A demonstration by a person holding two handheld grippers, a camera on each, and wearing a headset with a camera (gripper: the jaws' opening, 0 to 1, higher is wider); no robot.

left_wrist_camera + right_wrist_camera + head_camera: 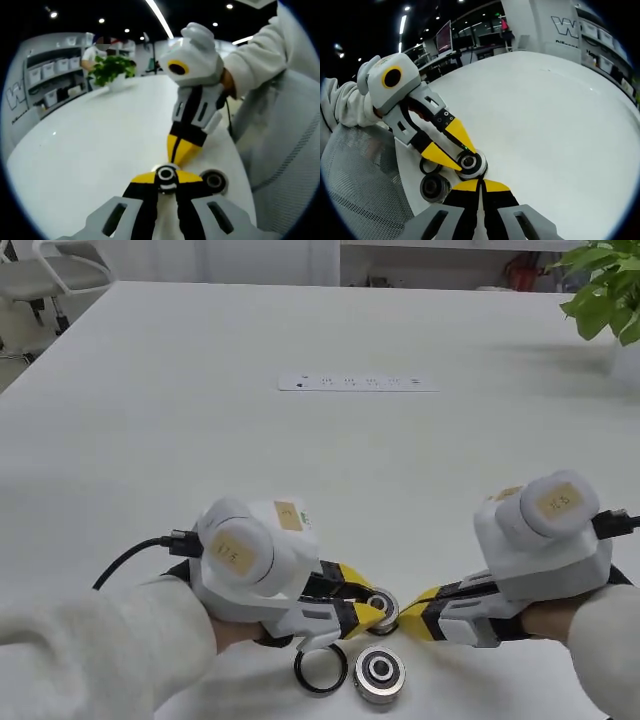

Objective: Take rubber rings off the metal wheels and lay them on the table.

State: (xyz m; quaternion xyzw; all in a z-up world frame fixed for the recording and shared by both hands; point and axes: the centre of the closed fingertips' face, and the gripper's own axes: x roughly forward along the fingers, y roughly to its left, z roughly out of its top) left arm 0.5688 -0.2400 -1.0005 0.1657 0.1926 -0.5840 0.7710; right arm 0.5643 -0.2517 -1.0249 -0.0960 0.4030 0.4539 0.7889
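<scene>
Head view showed our left gripper pinching a metal wheel, with the right gripper pressed together at its rim. We feared a sideways tug could twist it free.

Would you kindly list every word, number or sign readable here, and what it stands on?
"W": big logo letter on the wall, right gripper view.
"W": on the wall panel, left gripper view, partly cut off.
Tan sticker on the left tool: too small to read.
Second sticker on the right tool: too small to read.
Power strip markings: too small to read.
</scene>
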